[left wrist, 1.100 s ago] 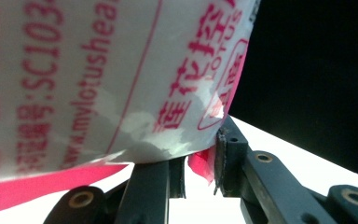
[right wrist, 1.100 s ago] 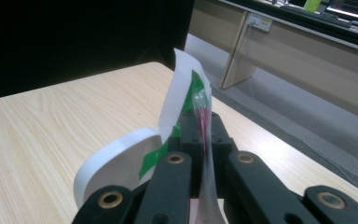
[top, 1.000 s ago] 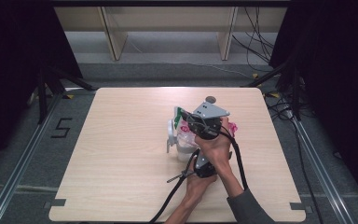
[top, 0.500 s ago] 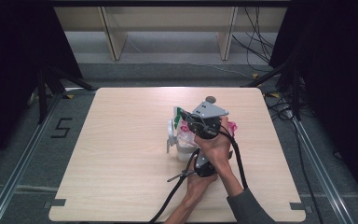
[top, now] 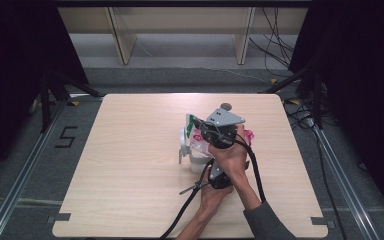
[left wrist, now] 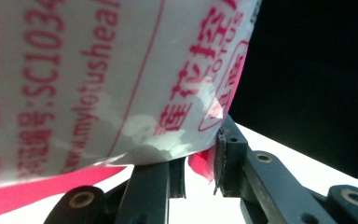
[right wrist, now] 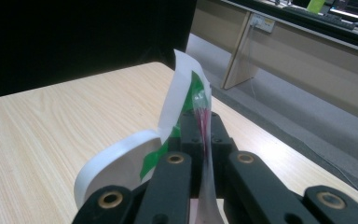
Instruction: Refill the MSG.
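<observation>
plastic bag (left wrist: pixel 98 84) cropped by frame edges, left gripper (top: pixel 219 176) hand-covered

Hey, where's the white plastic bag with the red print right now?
In the high view the plastic bag sits right of the table's middle, under both hands. The right tool pinches its upper edge; the left tool grips its red-printed lower edge.

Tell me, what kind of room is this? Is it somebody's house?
Probably not a house: it looks like a lab or recording studio. A bare light wooden table stands between black curtains, with metal floor rails and loose black cables around it.
</observation>
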`<action>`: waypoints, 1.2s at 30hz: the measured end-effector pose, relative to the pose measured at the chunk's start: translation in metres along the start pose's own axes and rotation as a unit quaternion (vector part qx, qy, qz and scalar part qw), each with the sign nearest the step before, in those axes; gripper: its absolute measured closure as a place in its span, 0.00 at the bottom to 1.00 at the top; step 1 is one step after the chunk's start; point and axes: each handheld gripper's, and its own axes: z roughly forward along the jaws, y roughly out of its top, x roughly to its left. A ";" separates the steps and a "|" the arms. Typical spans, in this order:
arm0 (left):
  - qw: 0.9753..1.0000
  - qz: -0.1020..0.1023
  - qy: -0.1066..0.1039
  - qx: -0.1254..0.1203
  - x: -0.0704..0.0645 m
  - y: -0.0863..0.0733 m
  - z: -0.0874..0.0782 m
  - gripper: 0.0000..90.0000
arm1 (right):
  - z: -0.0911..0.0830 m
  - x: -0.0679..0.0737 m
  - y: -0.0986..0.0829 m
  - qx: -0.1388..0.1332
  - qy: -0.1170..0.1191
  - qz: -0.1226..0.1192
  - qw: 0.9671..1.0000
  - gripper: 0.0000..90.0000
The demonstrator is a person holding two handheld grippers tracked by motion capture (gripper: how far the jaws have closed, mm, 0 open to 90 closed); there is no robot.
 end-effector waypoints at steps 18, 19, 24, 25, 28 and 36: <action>1.000 -0.002 0.000 -0.003 -0.001 0.000 0.000 0.85 | -0.001 0.001 0.001 0.003 0.002 -0.010 1.000 1.00; 1.000 0.006 0.001 0.003 0.000 0.000 0.000 0.85 | 0.000 0.001 0.001 0.001 -0.006 -0.014 1.000 1.00; 1.000 -0.003 0.000 -0.003 -0.001 -0.001 0.000 0.85 | 0.001 -0.001 0.000 0.002 -0.008 -0.017 1.000 1.00; 1.000 -0.004 0.001 -0.003 -0.001 -0.001 0.000 0.85 | 0.001 0.001 0.000 0.002 -0.002 -0.011 1.000 1.00; 1.000 -0.002 0.001 0.001 -0.001 -0.002 0.000 0.85 | 0.002 -0.001 -0.001 0.004 -0.005 -0.016 1.000 1.00; 1.000 0.005 -0.013 0.006 0.001 -0.002 -0.001 0.85 | 0.003 0.001 -0.001 0.004 -0.001 -0.013 1.000 1.00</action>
